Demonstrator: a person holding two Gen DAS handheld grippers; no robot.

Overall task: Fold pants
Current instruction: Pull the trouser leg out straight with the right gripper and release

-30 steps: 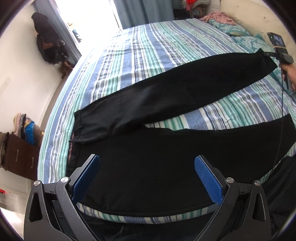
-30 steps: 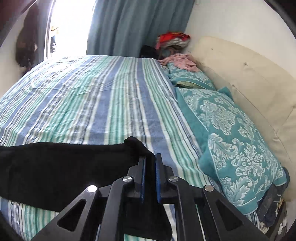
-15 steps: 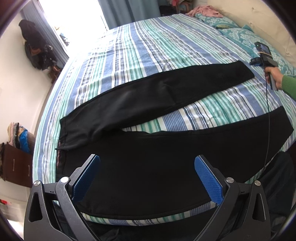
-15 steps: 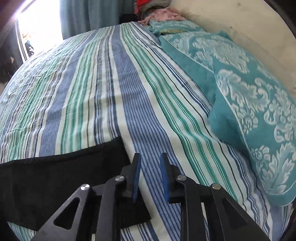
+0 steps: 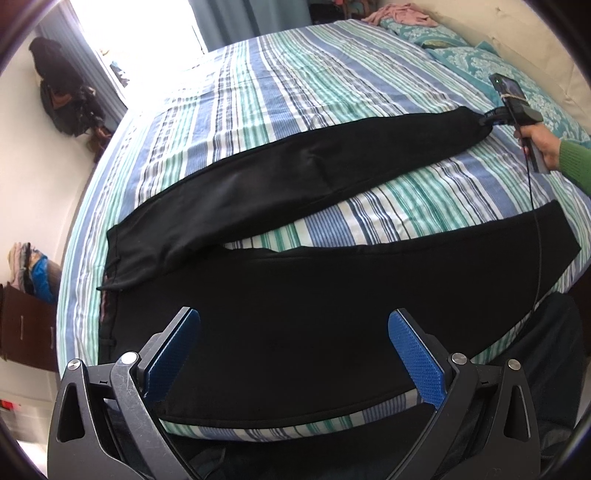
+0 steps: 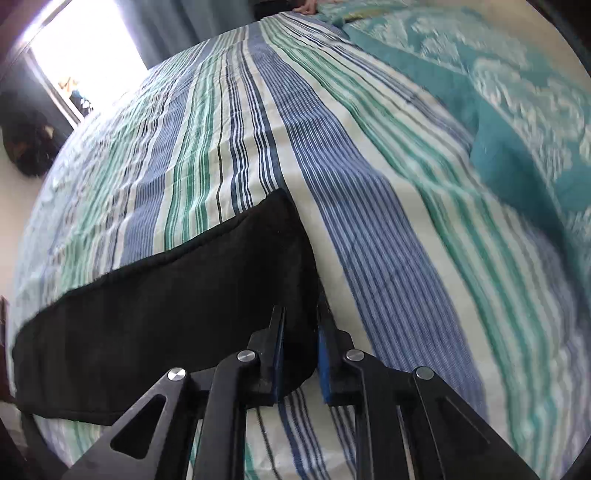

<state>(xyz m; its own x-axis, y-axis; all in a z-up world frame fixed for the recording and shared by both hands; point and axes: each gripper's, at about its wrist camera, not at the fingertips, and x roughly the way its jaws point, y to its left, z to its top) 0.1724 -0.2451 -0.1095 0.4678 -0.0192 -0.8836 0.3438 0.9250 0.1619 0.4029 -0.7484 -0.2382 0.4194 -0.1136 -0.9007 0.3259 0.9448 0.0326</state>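
Right now the black fabric pants (image 5: pixel 295 314) lie spread flat on the bed's blue, green and white striped cotton sheet (image 5: pixel 295 85), waistband toward the left of the left wrist view and the two legs splayed apart in a narrow V, with a wedge of striped sheet showing between them. The near leg runs along the bed's front edge; the far leg stretches diagonally toward the teal patterned pillows (image 5: pixel 517 74) at the head of the bed.

The left gripper (image 5: pixel 293 354) hovers above the near leg with its blue-padded fingers (image 5: pixel 415 358) spread wide, gripping nothing.

The right gripper (image 6: pixel 300 354), seen small in the left wrist view at the tip of the far leg (held by a hand in a green sleeve (image 5: pixel 572 162)), sits at that leg's cuff (image 6: pixel 291 266). Its two fingers stand a narrow gap apart, one on either side of the cuff's hem edge, and black cloth fills the space between them. Whether the pads are actually pressing the cloth cannot be told. The cuff itself rests on the sheet, its corner slightly raised.

A pink crumpled garment (image 5: pixel 402 11) lies beyond the pillows.
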